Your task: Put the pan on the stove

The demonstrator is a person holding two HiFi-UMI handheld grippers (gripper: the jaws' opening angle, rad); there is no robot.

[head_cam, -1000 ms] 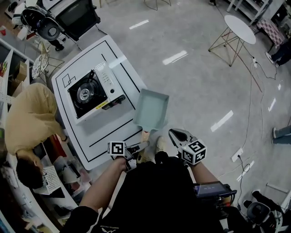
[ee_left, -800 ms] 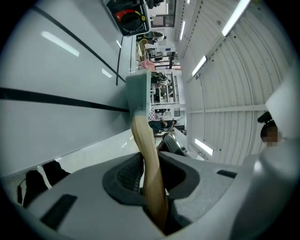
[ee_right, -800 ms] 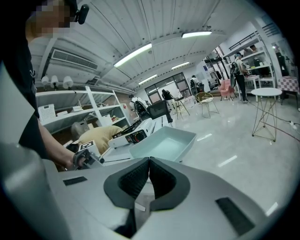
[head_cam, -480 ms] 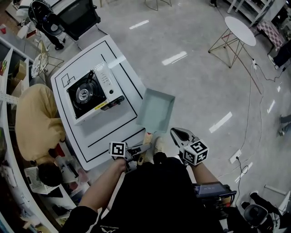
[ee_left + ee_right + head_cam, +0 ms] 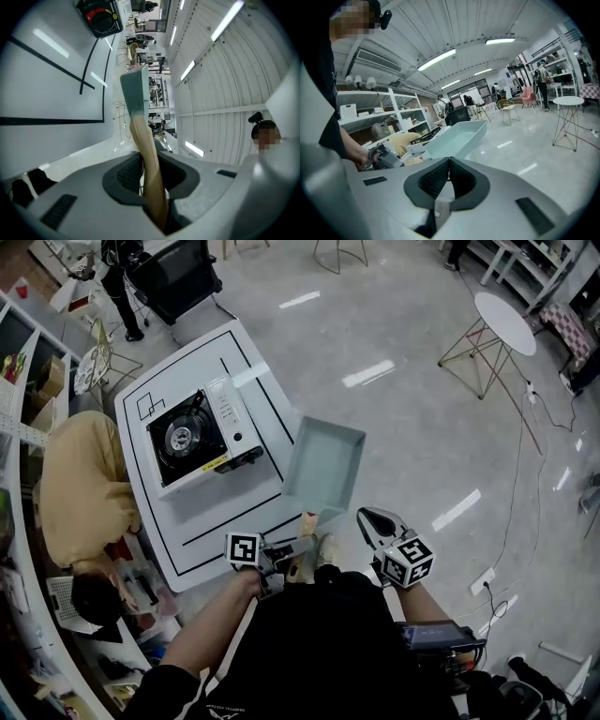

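A pale teal rectangular pan (image 5: pixel 323 467) with a wooden handle (image 5: pixel 307 522) hangs in the air just off the white table's right edge. My left gripper (image 5: pixel 298 545) is shut on that handle; in the left gripper view the handle (image 5: pixel 149 159) runs between the pads up to the pan (image 5: pixel 133 89). The portable gas stove (image 5: pixel 197 437), black-topped in a white case, sits on the table (image 5: pixel 202 521) to the pan's left, with nothing on its burner. My right gripper (image 5: pixel 368 518) is shut and holds nothing, to the right of the handle; its view shows the pan (image 5: pixel 454 136) ahead.
A person in a beige top (image 5: pixel 75 493) bends at the table's left edge. Shelving lines the far left. A round white side table (image 5: pixel 504 310) stands at the upper right. Cables (image 5: pixel 525 427) run over the grey floor on the right.
The pan stays in my left gripper and has shifted slightly right, away from the table edge. The person in beige has bent further down along the table.
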